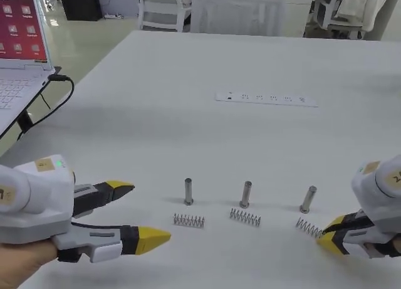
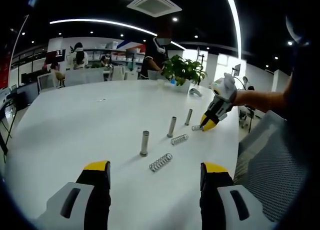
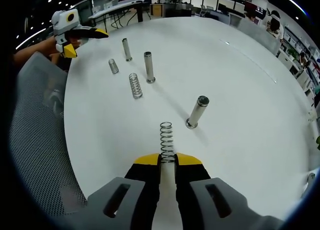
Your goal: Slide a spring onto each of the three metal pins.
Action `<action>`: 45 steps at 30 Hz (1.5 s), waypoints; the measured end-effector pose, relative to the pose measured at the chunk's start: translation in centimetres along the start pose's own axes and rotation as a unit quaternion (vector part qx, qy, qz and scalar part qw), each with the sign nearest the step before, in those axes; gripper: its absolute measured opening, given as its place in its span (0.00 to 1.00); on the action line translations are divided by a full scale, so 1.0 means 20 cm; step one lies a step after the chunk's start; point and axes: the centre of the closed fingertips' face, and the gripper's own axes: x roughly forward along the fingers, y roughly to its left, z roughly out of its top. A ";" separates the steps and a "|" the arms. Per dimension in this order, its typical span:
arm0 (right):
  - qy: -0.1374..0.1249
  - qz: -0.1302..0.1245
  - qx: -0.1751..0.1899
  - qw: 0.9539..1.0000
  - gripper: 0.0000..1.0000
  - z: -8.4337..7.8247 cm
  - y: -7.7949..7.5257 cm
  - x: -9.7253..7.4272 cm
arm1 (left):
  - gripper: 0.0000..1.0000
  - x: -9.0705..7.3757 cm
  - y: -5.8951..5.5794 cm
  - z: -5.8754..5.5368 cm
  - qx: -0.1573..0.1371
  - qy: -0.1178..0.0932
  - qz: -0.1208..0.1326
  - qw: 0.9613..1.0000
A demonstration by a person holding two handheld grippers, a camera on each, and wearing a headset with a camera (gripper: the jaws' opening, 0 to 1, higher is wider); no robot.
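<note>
Three metal pins stand upright in a row across the lower middle of the head view on the white table (image 1: 250, 138): the leftmost pin (image 1: 188, 191), the middle pin (image 1: 245, 194) and the rightmost pin (image 1: 307, 199). Just below each pin a spring lies flat on the table, apart from it: the leftmost spring (image 1: 188, 220), the middle spring (image 1: 245, 217) and the rightmost spring (image 1: 307, 227). At the lower right of the frame the right gripper (image 1: 326, 234) has its yellow-tipped jaws drawn nearly together, pinching the near end of the rightmost spring. At the lower left the left gripper (image 1: 149, 212) hovers with its jaws wide apart, holding nothing, left of the leftmost spring. A laptop (image 1: 19, 44) sits at the upper left, and a power strip (image 1: 266, 99) lies above centre.
</note>
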 end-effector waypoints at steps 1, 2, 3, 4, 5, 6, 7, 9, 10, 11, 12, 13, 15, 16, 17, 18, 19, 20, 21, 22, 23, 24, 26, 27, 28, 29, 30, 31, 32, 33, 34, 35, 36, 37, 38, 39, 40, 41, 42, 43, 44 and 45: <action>0.001 0.000 0.000 1.000 0.08 0.00 0.00 0.00 | 0.69 0.00 0.00 0.00 0.000 0.000 0.000 1.000; 0.001 0.000 0.000 1.000 0.08 0.00 0.00 0.00 | 0.69 0.00 0.00 0.00 0.001 0.000 -0.001 1.000; 0.002 0.000 0.001 1.000 0.08 0.00 0.00 0.00 | 0.69 0.00 0.00 0.00 0.001 0.000 -0.001 1.000; 0.002 0.000 0.003 1.000 0.08 0.00 0.00 0.00 | 0.69 0.00 0.00 0.00 0.001 0.000 -0.002 1.000; 0.003 0.000 0.002 1.000 0.08 0.00 0.00 0.00 | 0.69 0.00 -0.01 0.00 0.002 0.000 -0.002 1.000; 0.005 -0.003 0.000 1.000 0.08 0.00 0.00 0.00 | 0.69 0.00 -0.01 0.00 0.002 0.000 -0.002 1.000; 0.005 -0.003 -0.002 1.000 0.08 0.00 0.00 0.00 | 0.69 0.00 -0.01 0.00 0.002 -0.001 -0.002 1.000; 0.005 -0.002 0.000 1.000 0.08 0.00 0.01 -0.01 | 0.69 0.00 -0.01 0.00 0.003 -0.001 -0.003 1.000; 0.004 -0.002 -0.002 1.000 0.08 0.00 0.01 -0.01 | 0.69 0.00 -0.01 0.00 0.002 -0.001 -0.004 1.000; 0.004 -0.002 -0.002 1.000 0.08 0.01 0.01 -0.01 | 0.69 0.00 -0.01 0.00 0.003 -0.001 -0.004 1.000; 0.005 -0.001 -0.004 1.000 0.08 0.01 0.01 -0.02 | 0.68 0.00 -0.01 0.00 0.003 0.000 -0.005 1.000; 0.004 -0.001 -0.005 1.000 0.08 0.01 0.02 -0.02 | 0.68 0.00 -0.02 0.00 0.003 0.000 -0.006 1.000; 0.004 -0.001 -0.006 1.000 0.08 0.01 0.02 -0.03 | 0.66 0.00 -0.02 0.00 0.004 0.000 -0.009 1.000; 0.004 -0.001 -0.007 1.000 0.08 0.01 0.02 -0.03 | 0.66 0.00 -0.02 0.00 0.003 0.000 -0.011 1.000; 0.003 -0.001 -0.007 1.000 0.08 0.02 0.03 -0.03 | 0.66 0.00 -0.03 0.00 0.004 0.001 -0.011 1.000; 0.004 -0.001 -0.006 1.000 0.08 0.02 0.03 -0.04 | 0.67 0.00 -0.03 0.00 0.004 0.001 -0.012 1.000; 0.003 -0.001 -0.007 1.000 0.08 0.02 0.03 -0.04 | 0.67 0.00 -0.03 0.00 0.004 0.001 -0.013 1.000; 0.002 -0.001 -0.007 1.000 0.08 0.02 0.04 -0.04 | 0.67 0.00 -0.03 0.00 0.006 0.001 -0.013 1.000; 0.002 -0.001 -0.007 1.000 0.08 0.03 0.04 -0.05 | 0.67 0.00 -0.03 0.00 0.005 0.001 -0.014 1.000; 0.002 -0.002 -0.007 1.000 0.08 0.03 0.04 -0.05 | 0.67 0.01 -0.03 0.00 0.005 0.001 -0.015 1.000; 0.000 -0.001 -0.009 1.000 0.08 0.04 0.05 -0.05 | 0.67 0.01 -0.04 0.00 0.006 0.001 -0.016 1.000; 0.000 -0.001 -0.009 1.000 0.08 0.04 0.05 -0.06 | 0.67 0.01 -0.04 0.00 0.006 0.002 -0.017 1.000; -0.002 0.000 -0.010 1.000 0.08 0.05 0.06 -0.06 | 0.67 0.01 -0.04 0.00 0.007 0.003 -0.019 1.000; -0.001 0.001 -0.010 1.000 0.08 0.05 0.07 -0.07 | 0.67 0.01 -0.05 -0.01 0.008 0.003 -0.022 1.000; -0.002 0.001 -0.010 1.000 0.08 0.05 0.07 -0.07 | 0.67 0.01 -0.05 0.00 0.008 0.002 -0.024 1.000; -0.002 0.001 -0.010 1.000 0.08 0.06 0.07 -0.07 | 0.67 0.02 -0.05 0.00 0.010 0.001 -0.025 1.000; -0.002 0.002 -0.010 1.000 0.08 0.06 0.07 -0.07 | 0.67 0.02 -0.06 0.00 0.011 0.002 -0.027 1.000; -0.001 0.003 -0.010 1.000 0.08 0.06 0.07 -0.07 | 0.67 0.02 -0.06 0.00 0.011 0.002 -0.028 1.000; -0.002 0.004 -0.011 1.000 0.08 0.06 0.08 -0.07 | 0.67 0.02 -0.06 0.00 0.012 0.002 -0.030 0.999; -0.002 0.006 -0.011 1.000 0.08 0.06 0.08 -0.07 | 0.66 0.02 -0.06 0.00 0.013 0.002 -0.031 0.999; -0.002 0.006 -0.012 1.000 0.08 0.07 0.09 -0.07 | 0.66 0.02 -0.06 0.00 0.013 0.001 -0.032 0.999; -0.001 0.008 -0.014 1.000 0.08 0.07 0.10 -0.08 | 0.66 0.02 -0.07 0.00 0.015 0.001 -0.034 0.999; -0.002 0.011 -0.016 1.000 0.08 0.08 0.11 -0.08 | 0.66 0.02 -0.07 0.00 0.015 0.001 -0.036 0.999; -0.002 0.013 -0.016 1.000 0.08 0.08 0.11 -0.08 | 0.66 0.02 -0.07 0.00 0.016 0.001 -0.037 0.999; -0.002 0.014 -0.017 1.000 0.08 0.08 0.12 -0.08 | 0.65 0.03 -0.08 0.00 0.016 0.002 -0.038 0.999; -0.002 0.016 -0.018 1.000 0.08 0.09 0.12 -0.08 | 0.64 0.03 -0.09 0.00 0.016 0.003 -0.042 0.999; -0.002 0.017 -0.019 1.000 0.08 0.09 0.13 -0.08 | 0.64 0.03 -0.09 -0.01 0.017 0.004 -0.043 0.999; -0.002 0.018 -0.021 1.000 0.08 0.09 0.13 -0.09 | 0.63 0.03 -0.09 -0.01 0.017 0.005 -0.045 0.999; -0.002 0.018 -0.021 1.000 0.08 0.09 0.14 -0.09 | 0.63 0.03 -0.09 -0.01 0.018 0.006 -0.047 0.999; -0.002 0.021 -0.022 1.000 0.08 0.10 0.15 -0.09 | 0.63 0.03 -0.10 -0.01 0.019 0.006 -0.048 0.999; -0.003 0.022 -0.022 1.000 0.08 0.10 0.15 -0.09 | 0.63 0.03 -0.10 -0.01 0.019 0.007 -0.050 0.999; -0.003 0.023 -0.023 0.999 0.08 0.10 0.16 -0.09 | 0.63 0.03 -0.10 -0.01 0.020 0.007 -0.051 0.998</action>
